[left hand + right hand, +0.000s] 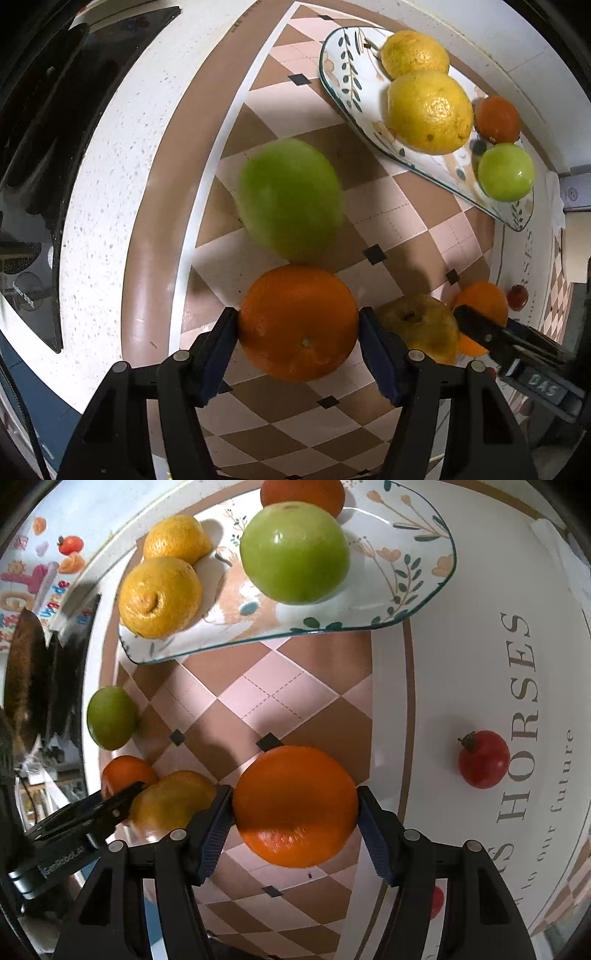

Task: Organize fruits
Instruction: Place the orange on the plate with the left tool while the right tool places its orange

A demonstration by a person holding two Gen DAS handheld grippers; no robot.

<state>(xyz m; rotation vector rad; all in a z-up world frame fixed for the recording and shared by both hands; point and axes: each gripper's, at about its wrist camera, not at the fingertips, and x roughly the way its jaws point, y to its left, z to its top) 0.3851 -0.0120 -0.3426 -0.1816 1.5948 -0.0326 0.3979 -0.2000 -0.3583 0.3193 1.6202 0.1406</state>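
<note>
My left gripper (298, 325) is shut on an orange (298, 323). A green apple (291, 199) lies just beyond it on the checkered mat. My right gripper (294, 805) is shut on another orange (293, 805). A yellowish apple (419, 326) sits between the two grippers; it also shows in the right wrist view (171, 801). The floral glass plate (417, 572) holds two lemons (160, 596), a green apple (294, 552) and an orange (303, 493) at its far side.
A red pomegranate-like fruit (484, 758) lies on the white part of the mat at the right. A black stovetop (37, 147) borders the counter at the left. The wall stands behind the plate.
</note>
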